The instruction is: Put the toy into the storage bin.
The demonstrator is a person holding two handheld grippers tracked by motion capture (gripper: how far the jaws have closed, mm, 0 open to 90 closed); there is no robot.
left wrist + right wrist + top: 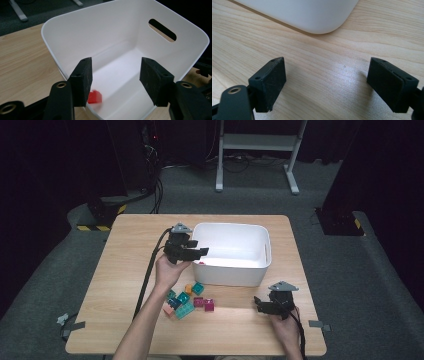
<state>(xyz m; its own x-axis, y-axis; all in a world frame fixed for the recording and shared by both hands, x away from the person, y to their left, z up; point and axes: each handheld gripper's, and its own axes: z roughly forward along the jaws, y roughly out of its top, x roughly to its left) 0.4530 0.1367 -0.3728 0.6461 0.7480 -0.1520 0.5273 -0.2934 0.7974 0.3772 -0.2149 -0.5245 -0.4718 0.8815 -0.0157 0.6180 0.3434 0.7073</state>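
Red block (94, 97) dropping into white bin (180, 53).
Left gripper (115, 76) and right gripper (334, 85) jaws released; block may bounce out if dropped high.

No readable text, labels, brands, numbers or signs on anything in any view

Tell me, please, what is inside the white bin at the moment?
One small red block shows in the white bin, near the corner below the open left gripper. The rest of the visible floor is bare; the gripper's jaws cover parts of the near end.
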